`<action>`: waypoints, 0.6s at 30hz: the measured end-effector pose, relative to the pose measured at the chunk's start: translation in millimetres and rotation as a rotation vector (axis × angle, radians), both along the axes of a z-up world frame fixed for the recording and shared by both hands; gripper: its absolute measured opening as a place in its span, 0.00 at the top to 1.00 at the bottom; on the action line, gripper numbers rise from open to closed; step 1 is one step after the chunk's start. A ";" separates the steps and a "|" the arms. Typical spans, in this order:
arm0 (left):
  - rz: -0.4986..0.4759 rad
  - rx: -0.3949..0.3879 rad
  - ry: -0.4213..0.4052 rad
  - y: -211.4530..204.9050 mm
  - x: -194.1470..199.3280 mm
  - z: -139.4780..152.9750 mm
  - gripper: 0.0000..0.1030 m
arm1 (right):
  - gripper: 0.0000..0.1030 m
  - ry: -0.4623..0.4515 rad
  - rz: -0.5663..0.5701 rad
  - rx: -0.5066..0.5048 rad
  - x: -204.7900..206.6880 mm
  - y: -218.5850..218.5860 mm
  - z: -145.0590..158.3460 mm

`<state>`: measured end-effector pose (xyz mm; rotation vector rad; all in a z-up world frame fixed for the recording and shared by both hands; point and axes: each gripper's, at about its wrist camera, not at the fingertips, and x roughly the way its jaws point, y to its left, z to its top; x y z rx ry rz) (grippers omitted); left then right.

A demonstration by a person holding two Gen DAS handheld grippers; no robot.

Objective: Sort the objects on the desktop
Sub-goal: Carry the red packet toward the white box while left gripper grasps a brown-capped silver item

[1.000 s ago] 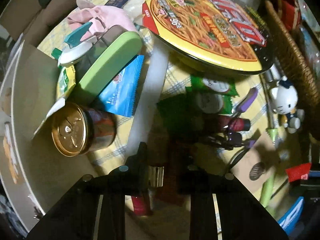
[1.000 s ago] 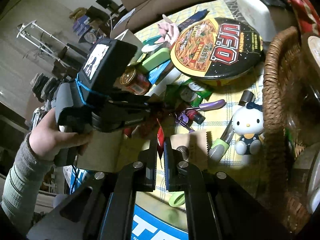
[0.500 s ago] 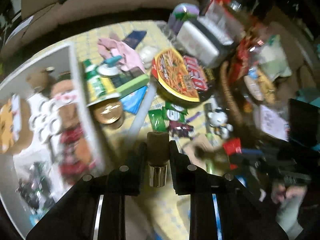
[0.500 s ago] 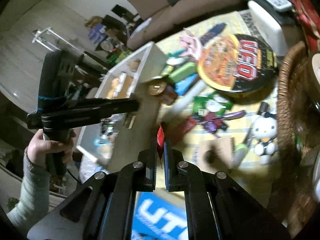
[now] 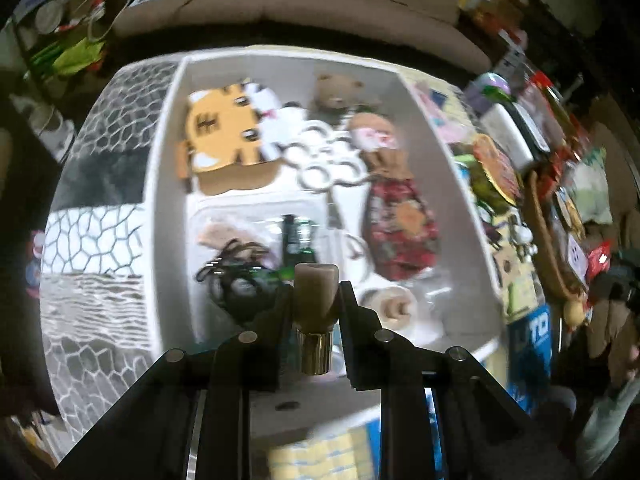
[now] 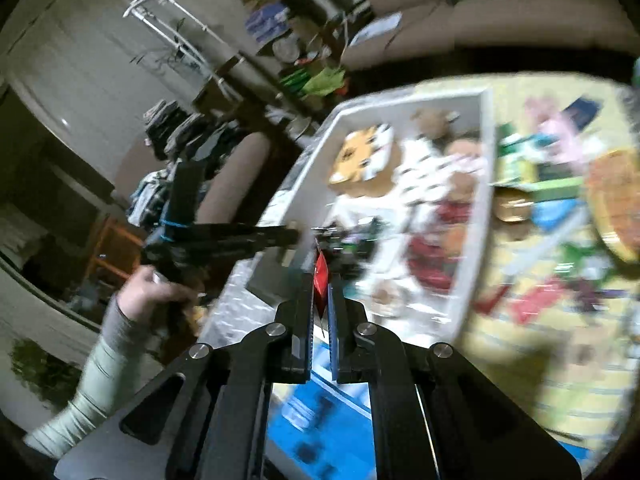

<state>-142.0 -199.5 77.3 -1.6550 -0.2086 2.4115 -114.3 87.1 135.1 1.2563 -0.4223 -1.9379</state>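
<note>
My left gripper (image 5: pixel 315 296) is shut on a small tube with a tan cap and a gold base (image 5: pixel 315 312). It hangs above the near end of a white storage box (image 5: pixel 160 184) that holds a tiger plush (image 5: pixel 224 136), a bear, white rings, a red-dressed doll (image 5: pixel 400 228) and dark cords. My right gripper (image 6: pixel 320 284) is shut on a thin red packet (image 6: pixel 320 276) that pokes up between its jaws. In the right wrist view the left gripper (image 6: pixel 294 236) reaches in from the left over the box (image 6: pixel 478 216), held by a hand in a pale green sleeve (image 6: pixel 100 364).
Right of the box the yellow checked tabletop (image 6: pixel 532 344) carries a noodle bowl (image 6: pixel 612 216), a can (image 6: pixel 510 208), green packets and a wicker basket (image 5: pixel 540 240). A blue carton (image 6: pixel 320 436) sits at the near table edge. A sofa (image 5: pixel 320 12) stands behind.
Both grippers rose and swung left from the cluttered tabletop to the white box. The left one now looks straight down into the box, still holding the tube. The red packet stays in the right jaws.
</note>
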 end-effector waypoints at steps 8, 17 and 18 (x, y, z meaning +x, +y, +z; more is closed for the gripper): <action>0.022 0.101 -0.088 -5.4 -56.6 -50.3 0.79 | 0.94 -0.191 -0.059 0.011 -46.2 -74.0 -85.3; -0.005 0.057 -0.156 24.5 -91.2 -97.9 0.79 | 0.94 -0.222 -0.109 0.042 -70.3 -70.1 -102.6; 0.003 0.066 -0.161 23.3 -92.2 -100.5 0.79 | 0.94 -0.225 -0.109 0.042 -72.3 -71.0 -104.3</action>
